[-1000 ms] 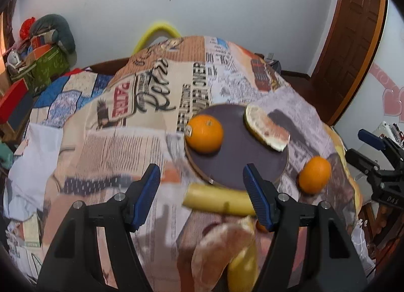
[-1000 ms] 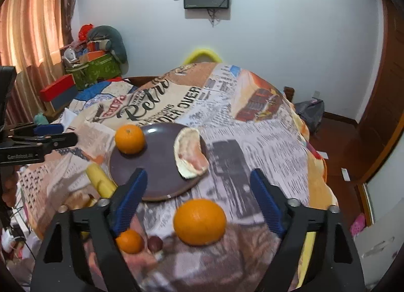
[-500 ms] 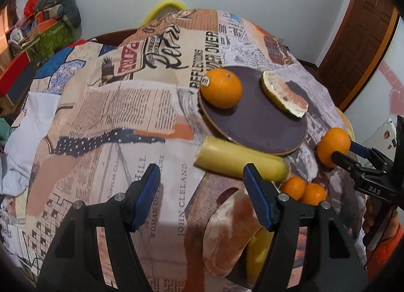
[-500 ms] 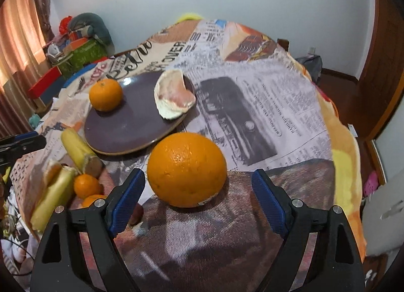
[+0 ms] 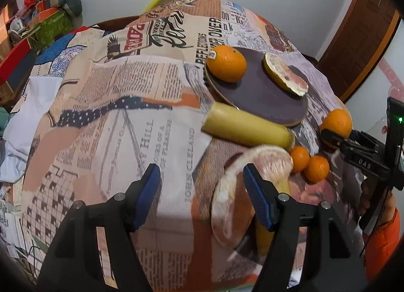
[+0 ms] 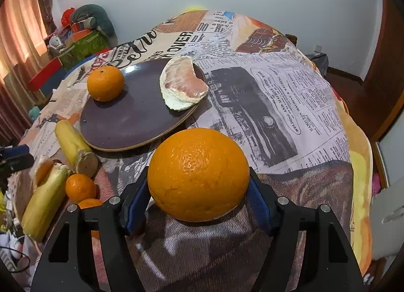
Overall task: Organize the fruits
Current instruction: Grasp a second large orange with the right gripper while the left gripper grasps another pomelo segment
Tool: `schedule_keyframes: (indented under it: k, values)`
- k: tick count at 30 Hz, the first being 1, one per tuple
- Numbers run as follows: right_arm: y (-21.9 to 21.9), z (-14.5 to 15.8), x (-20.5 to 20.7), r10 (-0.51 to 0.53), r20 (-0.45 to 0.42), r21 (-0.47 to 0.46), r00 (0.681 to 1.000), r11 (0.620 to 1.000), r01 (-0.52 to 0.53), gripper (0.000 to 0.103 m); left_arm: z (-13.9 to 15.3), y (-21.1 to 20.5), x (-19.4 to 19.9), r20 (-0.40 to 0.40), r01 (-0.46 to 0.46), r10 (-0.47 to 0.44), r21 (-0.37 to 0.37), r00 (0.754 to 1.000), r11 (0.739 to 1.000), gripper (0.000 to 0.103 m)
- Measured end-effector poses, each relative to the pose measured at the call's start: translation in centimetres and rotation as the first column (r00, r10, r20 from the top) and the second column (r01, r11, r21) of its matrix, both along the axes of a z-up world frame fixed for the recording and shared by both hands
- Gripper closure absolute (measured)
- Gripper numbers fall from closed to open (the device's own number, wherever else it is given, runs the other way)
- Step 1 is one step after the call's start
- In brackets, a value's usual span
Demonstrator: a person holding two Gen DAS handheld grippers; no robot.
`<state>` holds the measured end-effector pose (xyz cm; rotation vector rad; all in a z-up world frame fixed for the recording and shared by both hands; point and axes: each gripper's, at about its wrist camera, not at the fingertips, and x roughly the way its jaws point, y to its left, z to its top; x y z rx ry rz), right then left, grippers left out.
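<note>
A dark round plate (image 6: pixel 131 120) holds a mandarin (image 6: pixel 105 86) and a pomelo segment (image 6: pixel 183 85). My right gripper (image 6: pixel 199 191) is closed around a large orange (image 6: pixel 198 174) just in front of the plate; it also shows in the left wrist view (image 5: pixel 337 123). My left gripper (image 5: pixel 202 186) is open above the cloth. Its right finger is over a second pomelo segment (image 5: pixel 234 193). A banana piece (image 5: pixel 246 128) lies against the plate's near rim (image 5: pixel 290 121). Two small mandarins (image 5: pixel 309 163) sit beside it.
A newspaper-print cloth (image 5: pixel 126 105) covers the round table. Another banana piece (image 6: pixel 45 198) lies at the left front edge. Boxes and bags (image 6: pixel 75 39) are stacked at the back left. A wooden door (image 5: pixel 361 39) stands at the right.
My right gripper has moved forward and its fingers have closed in on the large orange. My left gripper has moved left and nearer the cloth, over the near pomelo segment.
</note>
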<state>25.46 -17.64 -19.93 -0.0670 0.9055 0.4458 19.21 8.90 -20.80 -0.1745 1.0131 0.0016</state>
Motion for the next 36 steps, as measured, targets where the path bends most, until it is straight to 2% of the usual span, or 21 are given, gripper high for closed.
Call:
schedule_keyframes:
  k: [10, 13, 25, 29, 33, 36]
  values:
    - [0.3, 1.2, -2.1, 0.03, 0.005, 0.025, 1.0, 0.999, -0.031, 0.036, -0.8, -1.4, -1.9, -0.028, 0.05, -0.049, 0.003, 0.998, 0.999, 0.03]
    - [0.3, 1.6, -2.5, 0.034, 0.011, 0.035, 0.999, 0.999, -0.035, 0.036, -1.1, -2.0, -1.6, -0.017, 0.049, -0.048, 0.044, 0.999, 0.998, 0.029]
    - [0.6, 2.7, -3.0, 0.048, 0.035, 0.053, 0.998, 0.997, -0.05, 0.036, -2.3, -1.9, 1.6, -0.022, 0.038, -0.036, 0.084, 0.999, 0.996, 0.029]
    - [0.6, 2.6, -2.9, 0.056, 0.033, 0.054, 0.998, 0.997, -0.058, 0.036, -2.4, -2.3, 2.4, -0.013, 0.057, -0.056, 0.096, 0.998, 0.994, 0.035]
    - [0.7, 2.4, -2.7, 0.06, 0.027, 0.053, 0.998, 0.997, -0.062, 0.036, -2.5, -2.8, 3.1, -0.015, 0.078, -0.077, 0.085, 0.997, 0.993, 0.057]
    - [0.8, 2.4, -2.8, 0.064, 0.026, 0.054, 0.998, 0.996, -0.065, 0.036, -2.5, -3.0, 3.2, -0.01, 0.083, -0.083, 0.091, 0.997, 0.992, 0.058]
